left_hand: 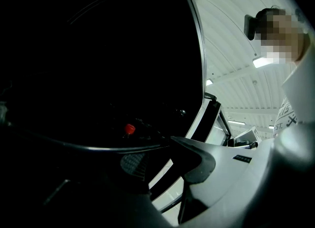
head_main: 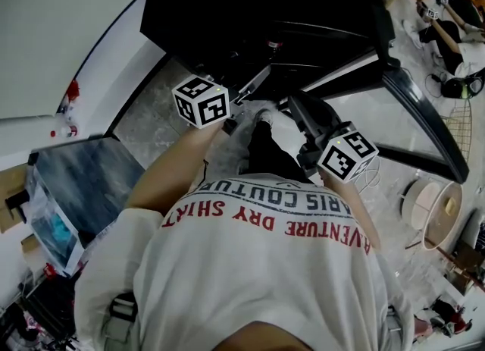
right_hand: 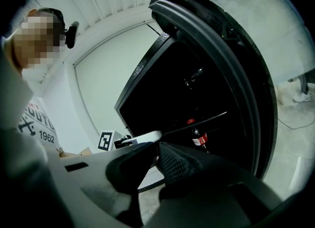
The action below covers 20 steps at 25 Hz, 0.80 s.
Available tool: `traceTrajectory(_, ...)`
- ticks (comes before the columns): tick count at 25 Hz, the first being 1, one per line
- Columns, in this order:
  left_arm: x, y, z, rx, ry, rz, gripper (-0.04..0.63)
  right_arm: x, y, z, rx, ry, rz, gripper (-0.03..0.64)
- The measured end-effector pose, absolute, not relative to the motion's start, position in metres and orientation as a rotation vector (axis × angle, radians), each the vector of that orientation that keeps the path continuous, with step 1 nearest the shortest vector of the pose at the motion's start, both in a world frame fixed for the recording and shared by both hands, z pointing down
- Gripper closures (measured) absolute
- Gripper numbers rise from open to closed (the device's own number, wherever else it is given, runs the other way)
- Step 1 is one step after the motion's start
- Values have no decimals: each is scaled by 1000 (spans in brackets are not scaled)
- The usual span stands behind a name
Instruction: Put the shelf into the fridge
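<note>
The black fridge [head_main: 265, 8] stands open ahead of me, its door [head_main: 424, 122] swung out to the right. The shelf, seen edge-on, shows as a thin rim [left_hand: 74, 146] running into the dark interior, with its pale near edge [right_hand: 142, 137] at my right jaws. My right gripper [right_hand: 155, 153] [head_main: 292, 107] is shut on that near edge. The jaws of my left gripper [left_hand: 157, 155] [head_main: 239, 103] stand apart, with the shelf rim crossing at their tips and light showing through the gap. A red-capped bottle [right_hand: 199, 137] [left_hand: 129, 129] stands inside the fridge.
A grey-topped cabinet [head_main: 83, 175] stands at the left by the white wall [head_main: 61, 23]. Round baskets [head_main: 436, 209] and cables lie on the floor at the right, past the door. The person's shoe [head_main: 265, 118] is just in front of the fridge opening.
</note>
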<state>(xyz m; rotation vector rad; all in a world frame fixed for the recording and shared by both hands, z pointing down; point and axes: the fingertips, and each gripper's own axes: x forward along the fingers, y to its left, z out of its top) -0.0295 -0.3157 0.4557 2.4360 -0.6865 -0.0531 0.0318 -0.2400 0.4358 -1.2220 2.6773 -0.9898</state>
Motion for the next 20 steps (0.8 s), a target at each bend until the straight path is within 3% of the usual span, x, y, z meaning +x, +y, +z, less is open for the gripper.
traceTrajectory(20, -31, -352, 455, 2463, -778, -52, 431, 32, -240, 436, -1239, 2678, -1001, 565)
